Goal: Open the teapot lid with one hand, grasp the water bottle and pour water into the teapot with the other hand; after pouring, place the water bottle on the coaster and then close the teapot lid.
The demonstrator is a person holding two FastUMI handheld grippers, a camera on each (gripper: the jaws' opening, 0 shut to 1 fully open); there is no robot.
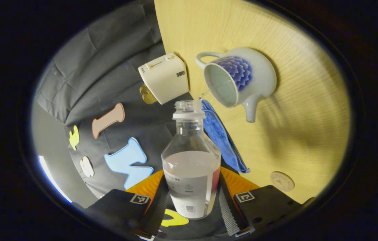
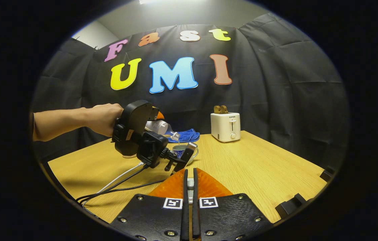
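Left hand-held gripper (image 1: 192, 201): clamped on water bottle (image 1: 191, 167), tilted (thin stream) into lidless teapot (image 1: 239, 78).
Right hand-held gripper (image 2: 190, 187): fingers together, possibly pinching something small.
Coaster (image 1: 282, 181): bare, near desk (image 1: 302, 127) edge.

Recording booth, black cloth wall (image 2: 276, 83), wooden table (image 2: 259, 167), toaster (image 2: 225, 126)

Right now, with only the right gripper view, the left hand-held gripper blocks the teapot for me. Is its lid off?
Observer: Yes. In the left gripper view the teapot opening is uncovered.
Operator: Is water going in?
Observer: A thin stream runs from the water bottle mouth into that opening.
Operator: Where's the coaster?
Observer: The coaster lies bare on the table, apart from the teapot, near the blue cloth.
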